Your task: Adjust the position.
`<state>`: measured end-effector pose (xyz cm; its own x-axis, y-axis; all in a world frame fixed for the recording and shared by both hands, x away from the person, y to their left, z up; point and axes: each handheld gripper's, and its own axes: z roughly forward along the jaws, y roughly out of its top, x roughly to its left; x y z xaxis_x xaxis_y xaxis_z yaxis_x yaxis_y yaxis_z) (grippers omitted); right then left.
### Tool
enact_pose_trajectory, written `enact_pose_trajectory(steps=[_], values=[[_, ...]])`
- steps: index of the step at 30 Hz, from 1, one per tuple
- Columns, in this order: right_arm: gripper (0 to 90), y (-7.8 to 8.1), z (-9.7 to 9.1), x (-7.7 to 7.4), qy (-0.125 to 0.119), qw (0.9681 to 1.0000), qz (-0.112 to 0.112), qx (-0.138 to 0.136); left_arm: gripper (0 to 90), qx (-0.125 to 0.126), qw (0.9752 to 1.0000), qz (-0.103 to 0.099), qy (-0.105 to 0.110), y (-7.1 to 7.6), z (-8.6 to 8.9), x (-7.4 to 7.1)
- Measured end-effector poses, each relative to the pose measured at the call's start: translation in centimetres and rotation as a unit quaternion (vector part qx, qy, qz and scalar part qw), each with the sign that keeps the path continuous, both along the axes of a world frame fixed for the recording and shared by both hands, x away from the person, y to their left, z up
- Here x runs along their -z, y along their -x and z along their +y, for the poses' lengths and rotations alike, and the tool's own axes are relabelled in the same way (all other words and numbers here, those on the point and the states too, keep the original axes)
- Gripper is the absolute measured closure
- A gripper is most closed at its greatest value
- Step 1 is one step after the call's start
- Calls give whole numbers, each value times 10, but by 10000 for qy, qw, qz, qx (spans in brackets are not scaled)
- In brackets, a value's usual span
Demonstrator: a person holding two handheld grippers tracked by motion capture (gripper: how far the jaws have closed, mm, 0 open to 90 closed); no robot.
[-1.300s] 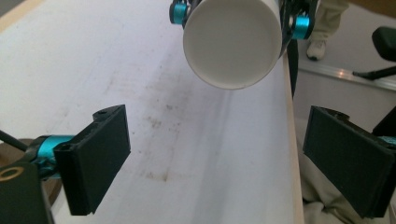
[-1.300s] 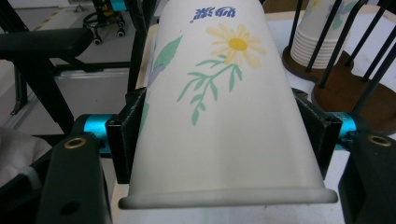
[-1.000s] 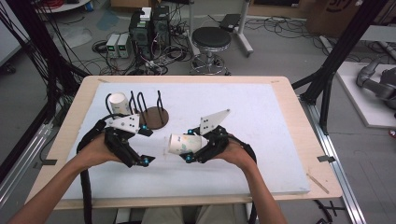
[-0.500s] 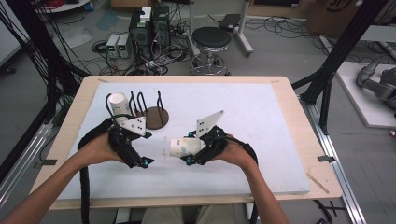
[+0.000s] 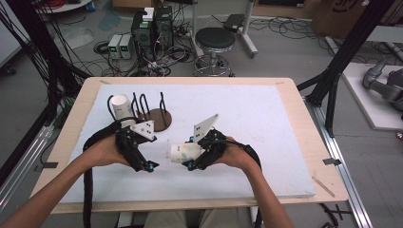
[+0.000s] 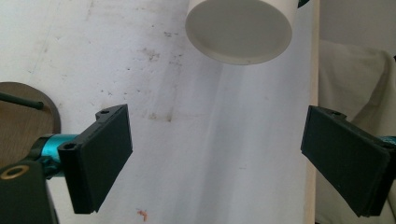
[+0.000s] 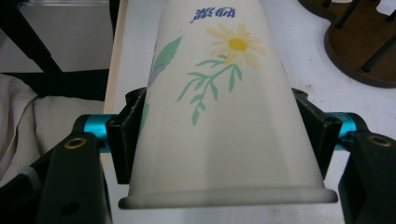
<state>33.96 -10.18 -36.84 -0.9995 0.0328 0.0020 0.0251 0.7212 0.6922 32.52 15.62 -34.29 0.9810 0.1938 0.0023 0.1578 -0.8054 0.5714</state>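
High view: right gripper [image 5: 190, 153] fingers clamp paper cup [image 5: 183, 152] mid-table – left gripper [image 5: 148, 166] fingers agape, bare mat [image 5: 266, 123] beyond.

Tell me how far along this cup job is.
Done: one white cup already sits at the wire rack. In hand: the right gripper is shut on the flowered cup, held on its side above the table. The left gripper is open, holding nothing. Left, probably: getting this cup onto the rack.
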Motion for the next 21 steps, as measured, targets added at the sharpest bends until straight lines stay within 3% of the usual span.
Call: enact_pose_trajectory(steps=[11,21], values=[[308,0,8,-1,307,9995,-6,-48,93,7,9999,51,-118,-2,-6,3],[307,0,14,-3,444,9989,-36,-114,96,139,9996,58,-235,-3,-15,5]])
